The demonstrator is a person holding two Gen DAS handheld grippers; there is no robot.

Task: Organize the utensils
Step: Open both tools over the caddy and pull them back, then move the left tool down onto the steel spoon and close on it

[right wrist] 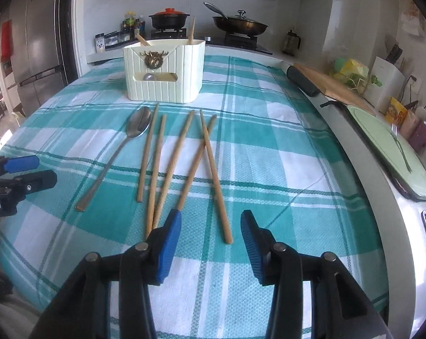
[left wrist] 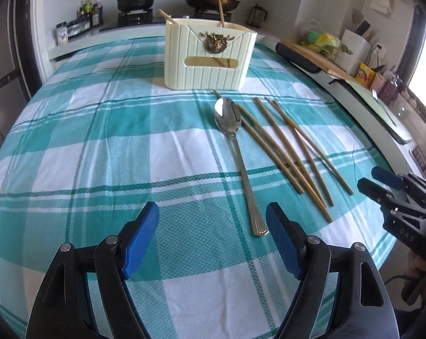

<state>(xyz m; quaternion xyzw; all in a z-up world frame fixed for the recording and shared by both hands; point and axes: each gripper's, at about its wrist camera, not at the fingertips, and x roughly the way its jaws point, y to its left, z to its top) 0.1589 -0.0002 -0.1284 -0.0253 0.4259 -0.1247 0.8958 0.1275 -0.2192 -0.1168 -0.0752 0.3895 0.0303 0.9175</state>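
We see the bench, draped in a teal-and-white checked cloth, with the cream utensil holder standing toward 12 o'clock and the loose utensils lying between it and us. The spoon lies at about 10 o'clock from the right gripper, bowl toward the holder and handle toward us. Five chopsticks fan out beside it; the two rightmost cross, and the near ends of two others converge just at the right gripper's left finger. Two more chopsticks already stand in the holder, and a rounded metal piece shows through its front slot.

The right gripper hovers low over the cloth with its fingers apart and nothing between them; the nearest chopstick end lies in the gap ahead of them. The left gripper likewise holds its fingers apart and empty, the spoon handle end just beside its right finger.

We judge the risks as follows:
- closing on the crossed pair may lift one stick and flick its partner away;
- closing where ends converge may catch two sticks, and one may slip out in transit;
- thin sticks flat on soft cloth invite pinching the fabric, dragging the whole array;
- a stick held near its end may swing and knock the holder's rim.
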